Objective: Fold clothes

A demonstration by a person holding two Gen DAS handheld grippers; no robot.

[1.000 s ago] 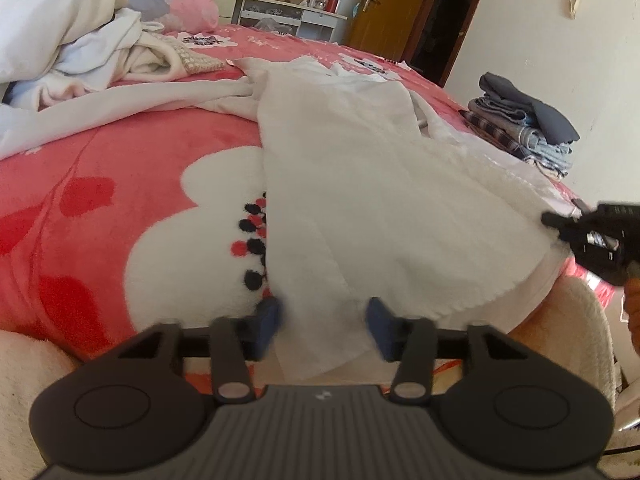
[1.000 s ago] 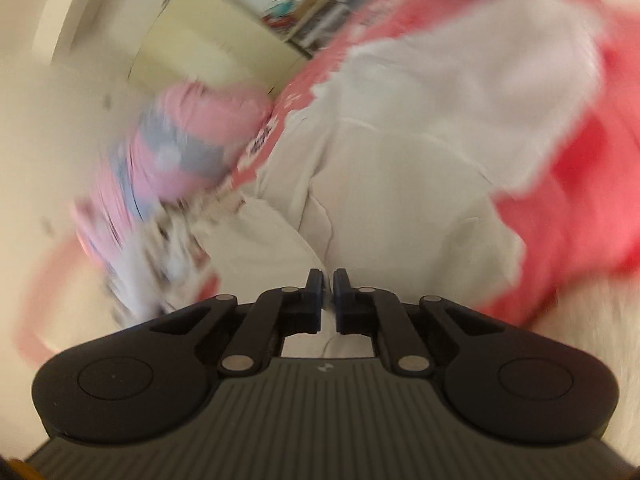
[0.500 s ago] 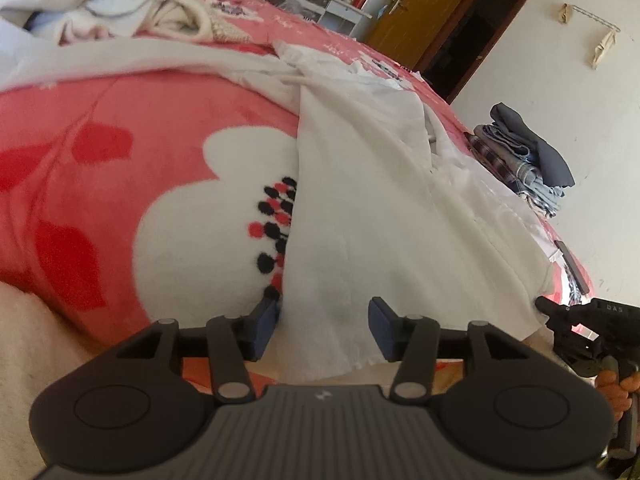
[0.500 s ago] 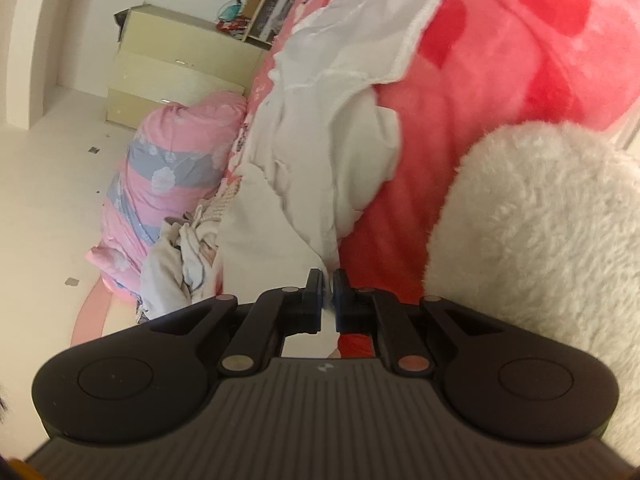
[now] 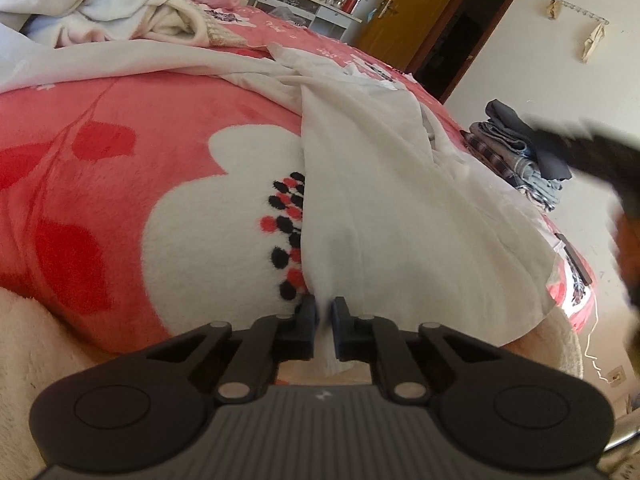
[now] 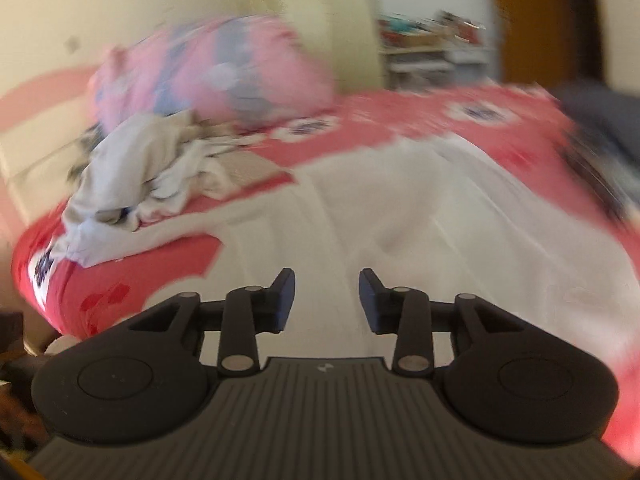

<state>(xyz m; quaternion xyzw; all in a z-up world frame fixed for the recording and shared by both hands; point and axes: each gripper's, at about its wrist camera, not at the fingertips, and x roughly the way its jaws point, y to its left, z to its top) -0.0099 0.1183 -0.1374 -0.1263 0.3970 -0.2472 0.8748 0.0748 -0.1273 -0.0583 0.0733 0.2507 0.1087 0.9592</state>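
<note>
White garment [image 5: 384, 200] lies spread along the bed [image 5: 100, 184], running from my 6 o'clock toward 12. A second ago my left fingers [image 5: 324, 316] stood apart astride its near hem; now they are closing, cloth pinched between them. My right fingers [image 6: 326, 298], clenched until now, are opening with nothing between them. Judgement: the hem is secured, the right hand freed. Fabric looks thin, limp, lightly creased. Unfolded laundry [image 5: 120, 8] at 11 o'clock.

Garment [image 5: 380, 184] lies on blanket [image 5: 120, 184] — clothes heap [image 5: 120, 12] behind, left.
</note>
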